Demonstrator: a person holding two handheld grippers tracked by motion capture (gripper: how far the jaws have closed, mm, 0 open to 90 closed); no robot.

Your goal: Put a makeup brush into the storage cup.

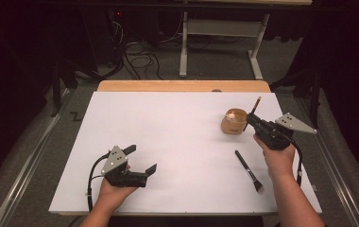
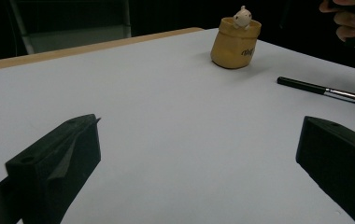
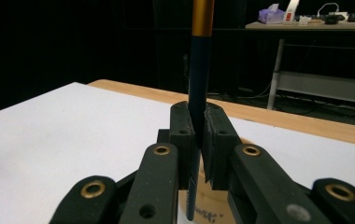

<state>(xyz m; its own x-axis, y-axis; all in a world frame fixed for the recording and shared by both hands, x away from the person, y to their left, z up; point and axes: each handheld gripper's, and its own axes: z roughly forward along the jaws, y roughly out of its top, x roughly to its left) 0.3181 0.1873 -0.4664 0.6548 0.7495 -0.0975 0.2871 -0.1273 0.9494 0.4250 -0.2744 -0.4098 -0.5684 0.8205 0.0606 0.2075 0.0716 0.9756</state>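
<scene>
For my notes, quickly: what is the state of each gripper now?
Left gripper: open, holding nothing.
Right gripper: closed on a thin brush, above the yellow pot.

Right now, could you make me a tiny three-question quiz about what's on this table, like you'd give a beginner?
1. True or false: the right gripper is shut on a thin brush.
2. Which thing lies flat on the white table? A) a spoon B) a black brush C) a cup lid
3. What peeks out of the yellow pot?

Key
1. True: its jaws pinch the dark handle, which stands upright with a gold band above, close beside the pot.
2. B: it lies near the person's right hand, apart from the pot.
3. A small white figure. Meanwhile, the left gripper rests with its jaws wide apart, holding nothing.
</scene>
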